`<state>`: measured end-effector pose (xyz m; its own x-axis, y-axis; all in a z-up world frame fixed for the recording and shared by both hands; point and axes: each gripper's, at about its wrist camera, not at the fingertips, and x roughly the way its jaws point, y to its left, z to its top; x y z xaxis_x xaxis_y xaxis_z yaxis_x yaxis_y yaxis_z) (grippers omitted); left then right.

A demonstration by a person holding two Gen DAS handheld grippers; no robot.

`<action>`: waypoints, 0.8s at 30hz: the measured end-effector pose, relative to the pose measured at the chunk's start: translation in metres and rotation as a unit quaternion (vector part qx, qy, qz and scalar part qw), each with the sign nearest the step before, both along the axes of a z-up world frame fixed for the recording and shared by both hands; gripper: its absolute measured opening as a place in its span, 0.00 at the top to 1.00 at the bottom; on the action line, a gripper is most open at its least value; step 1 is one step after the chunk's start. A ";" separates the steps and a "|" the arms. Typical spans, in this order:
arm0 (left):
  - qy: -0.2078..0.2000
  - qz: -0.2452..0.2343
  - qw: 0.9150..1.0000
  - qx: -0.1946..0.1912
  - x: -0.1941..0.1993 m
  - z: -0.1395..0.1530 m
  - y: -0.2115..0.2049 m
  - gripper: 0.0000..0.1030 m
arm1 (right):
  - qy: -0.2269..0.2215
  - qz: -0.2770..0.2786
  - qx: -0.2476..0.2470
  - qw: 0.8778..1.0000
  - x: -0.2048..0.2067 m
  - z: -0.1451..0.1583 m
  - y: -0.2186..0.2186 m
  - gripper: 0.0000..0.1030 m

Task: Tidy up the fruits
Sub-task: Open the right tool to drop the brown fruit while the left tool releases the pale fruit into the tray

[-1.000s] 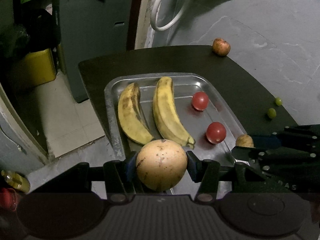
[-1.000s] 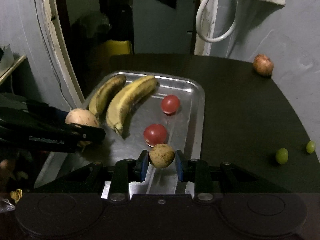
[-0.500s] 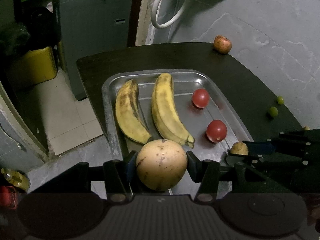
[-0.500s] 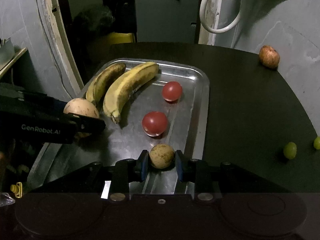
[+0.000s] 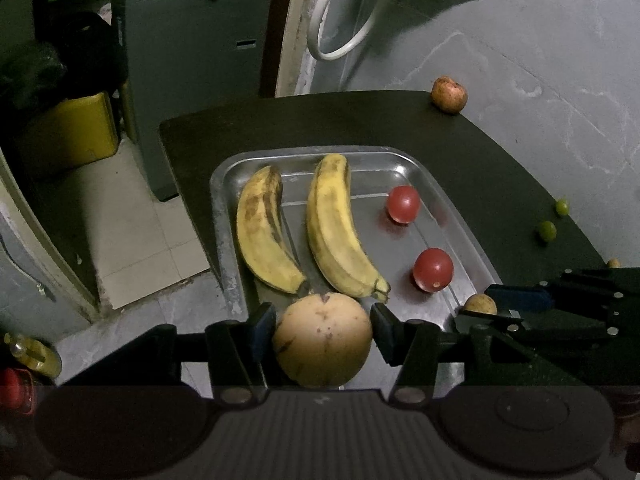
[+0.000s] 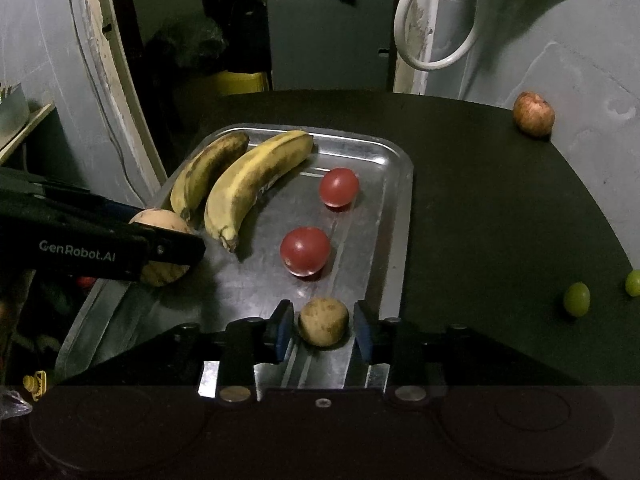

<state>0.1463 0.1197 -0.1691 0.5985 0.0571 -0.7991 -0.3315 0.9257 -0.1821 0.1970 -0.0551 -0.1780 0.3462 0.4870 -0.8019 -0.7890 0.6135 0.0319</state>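
Surface: dark table against a grey wall; russet fruit upper right, two green grapes far right.
Tray: metal tray holds, left to right, two bananas, two tomatoes.
Left gripper: partly open, pads pressing a large tan fruit.
Right gripper: jaws opening, gaps beside the small brown fruit resting on the tray.
Change: a second ago the right pads clamped that fruit.

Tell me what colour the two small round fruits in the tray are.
Red tomatoes; clearest in the right wrist view.
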 end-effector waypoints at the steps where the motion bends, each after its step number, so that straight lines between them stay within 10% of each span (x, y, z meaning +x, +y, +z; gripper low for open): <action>1: 0.000 0.000 1.000 0.000 0.000 0.001 0.000 0.45 | -0.001 -0.001 0.001 1.000 0.000 0.001 -0.001 0.64; 24: -0.028 0.026 0.999 -0.005 -0.010 0.032 -0.001 0.14 | -0.026 -0.034 0.044 0.998 -0.007 0.051 -0.023 0.20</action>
